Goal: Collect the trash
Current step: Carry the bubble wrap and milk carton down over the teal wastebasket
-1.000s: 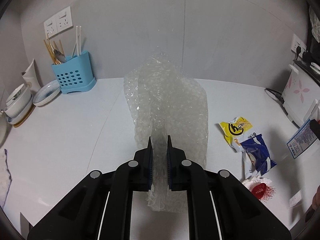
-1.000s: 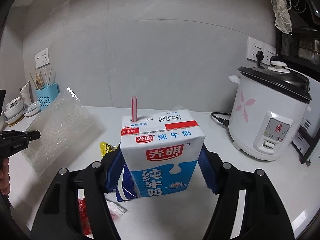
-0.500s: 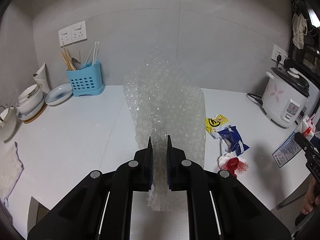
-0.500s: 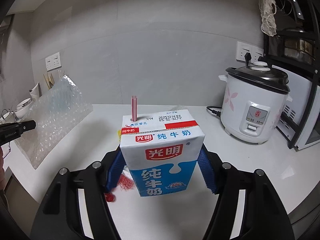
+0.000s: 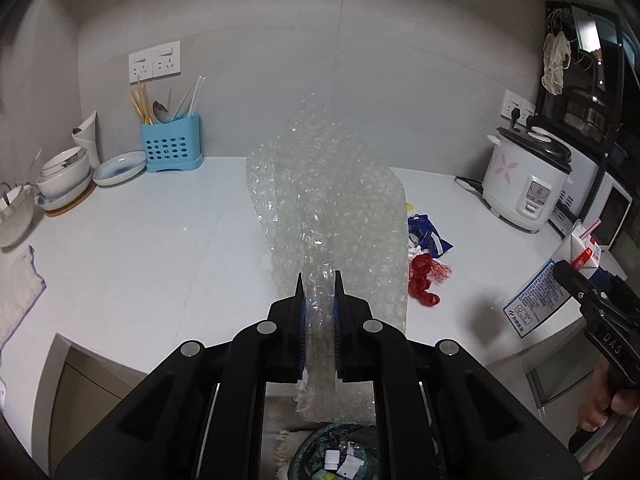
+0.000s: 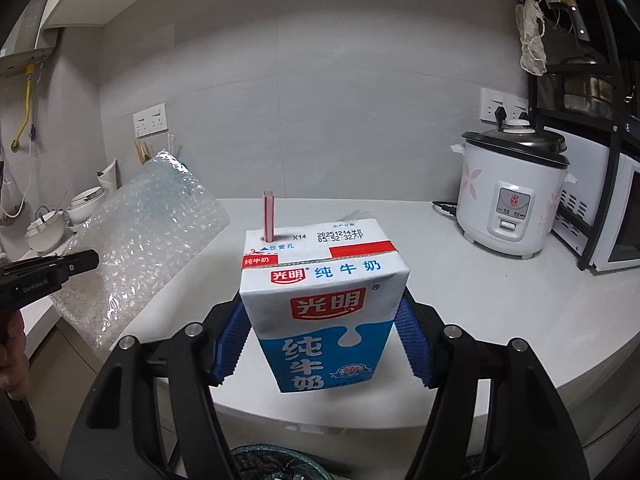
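So my left claw (image 5: 318, 304) was clamped on the bubble wrap (image 5: 332, 216), held up over the tabletop (image 5: 160, 248) edge, and my right claw (image 6: 324, 344) squeezed the milk carton (image 6: 320, 308) upright, both above the trash bin (image 5: 332, 456) below.

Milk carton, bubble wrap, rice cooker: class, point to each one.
milk carton (image 6: 326, 312), right wrist view, front face with red logo.
bubble wrap (image 5: 340, 216), left wrist view, middle of the sheet.
rice cooker (image 6: 512, 196), right wrist view, white body.
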Motion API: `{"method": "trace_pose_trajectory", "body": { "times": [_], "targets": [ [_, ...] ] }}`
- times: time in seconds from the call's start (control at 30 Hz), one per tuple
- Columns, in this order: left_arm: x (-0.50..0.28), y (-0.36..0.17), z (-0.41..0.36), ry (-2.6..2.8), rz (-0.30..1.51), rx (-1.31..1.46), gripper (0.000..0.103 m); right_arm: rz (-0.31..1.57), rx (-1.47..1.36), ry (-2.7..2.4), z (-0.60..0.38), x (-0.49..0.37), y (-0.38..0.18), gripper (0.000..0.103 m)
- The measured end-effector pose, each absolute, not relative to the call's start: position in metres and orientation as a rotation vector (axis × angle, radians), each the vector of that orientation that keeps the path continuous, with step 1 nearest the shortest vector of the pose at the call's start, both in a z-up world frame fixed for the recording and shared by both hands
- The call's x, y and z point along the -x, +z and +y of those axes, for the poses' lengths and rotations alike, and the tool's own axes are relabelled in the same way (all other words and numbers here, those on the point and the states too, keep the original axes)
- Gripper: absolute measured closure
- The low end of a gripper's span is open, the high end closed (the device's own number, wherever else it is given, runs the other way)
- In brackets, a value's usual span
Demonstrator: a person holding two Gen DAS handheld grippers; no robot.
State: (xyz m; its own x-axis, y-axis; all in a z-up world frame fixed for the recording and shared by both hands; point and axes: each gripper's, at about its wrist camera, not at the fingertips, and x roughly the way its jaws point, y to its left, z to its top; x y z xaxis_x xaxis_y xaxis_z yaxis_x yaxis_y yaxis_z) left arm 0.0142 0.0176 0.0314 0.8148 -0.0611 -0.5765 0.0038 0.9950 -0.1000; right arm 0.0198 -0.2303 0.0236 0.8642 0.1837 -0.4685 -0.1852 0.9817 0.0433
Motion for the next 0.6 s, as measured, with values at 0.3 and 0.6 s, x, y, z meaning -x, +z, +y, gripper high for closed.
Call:
{"method": "trace_pose_trajectory", "body": {
  "times": [0.3,0.6],
  "targets": [
    [0.042,0.01,0.02,-0.059,0.601,0.116,0.094,0.494,0.007,0.241,-0.214,0.028,0.007,0.04],
    [0.09,-0.017,0.017,-0.088,0.618,0.114,0.094,0.526,0.008,0.266,-0.206,0.063,-0.015,0.04]
  ]
}}
